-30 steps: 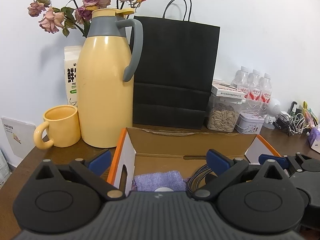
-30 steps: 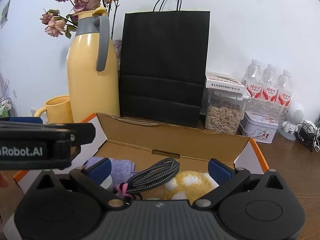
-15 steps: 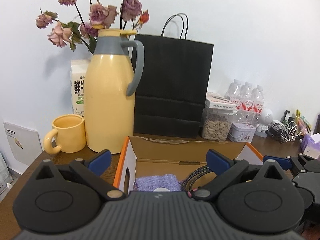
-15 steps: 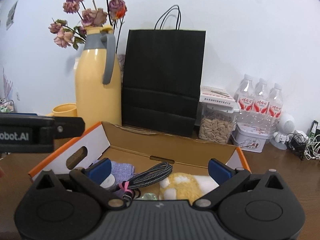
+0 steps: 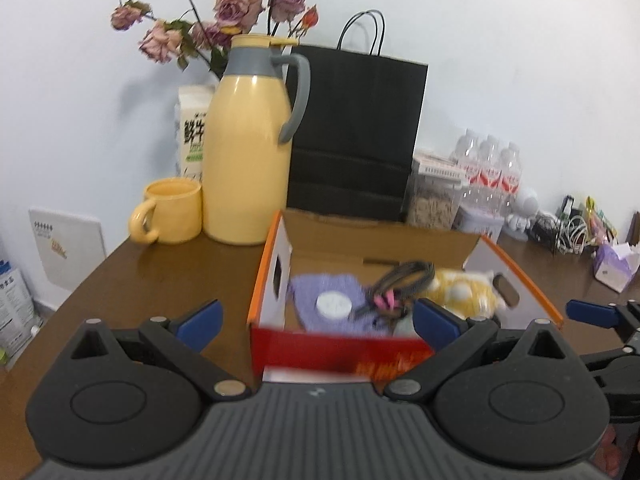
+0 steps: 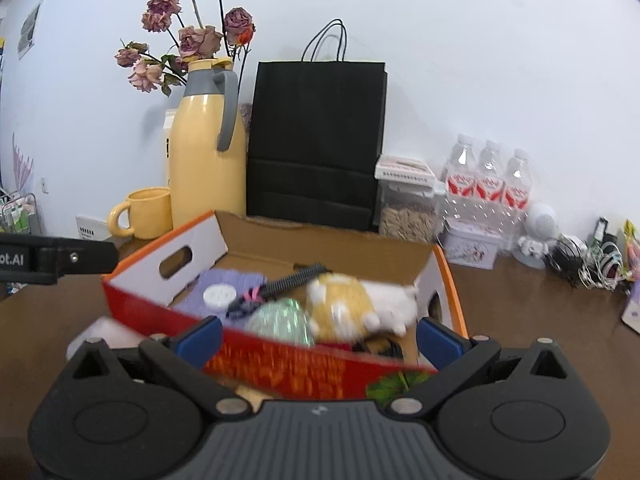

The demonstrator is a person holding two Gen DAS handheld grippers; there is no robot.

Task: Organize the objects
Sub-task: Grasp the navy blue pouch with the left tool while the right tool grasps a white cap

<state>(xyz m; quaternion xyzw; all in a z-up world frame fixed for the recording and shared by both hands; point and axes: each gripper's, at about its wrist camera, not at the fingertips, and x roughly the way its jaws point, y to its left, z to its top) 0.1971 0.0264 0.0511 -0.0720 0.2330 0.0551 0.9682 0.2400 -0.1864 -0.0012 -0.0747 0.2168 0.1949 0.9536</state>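
An open cardboard box (image 5: 340, 350) with a red front wall and orange rims sits on the brown table. Inside lie a purple cloth (image 5: 320, 286), a white round disc (image 5: 333, 303), a black braided cable (image 5: 404, 276) with a pink tie and a yellow-white plush (image 5: 464, 290). The right wrist view also shows a shiny green ball (image 6: 280, 316) beside the plush (image 6: 344, 306). My left gripper (image 5: 318, 320) is open and empty just in front of the box. My right gripper (image 6: 319, 338) is open and empty too, by the front wall (image 6: 280, 368).
Behind the box stand a yellow thermos jug (image 5: 248, 152), a yellow mug (image 5: 170, 212), a black paper bag (image 5: 352, 136), a seed jar (image 5: 434, 200) and water bottles (image 5: 490, 172). Tangled cables (image 5: 560, 232) and a tissue box (image 5: 616, 264) lie at the right.
Both grippers have drawn back and risen from over the box. Its red front wall and more of its contents now show, and the backdrop looks farther away.
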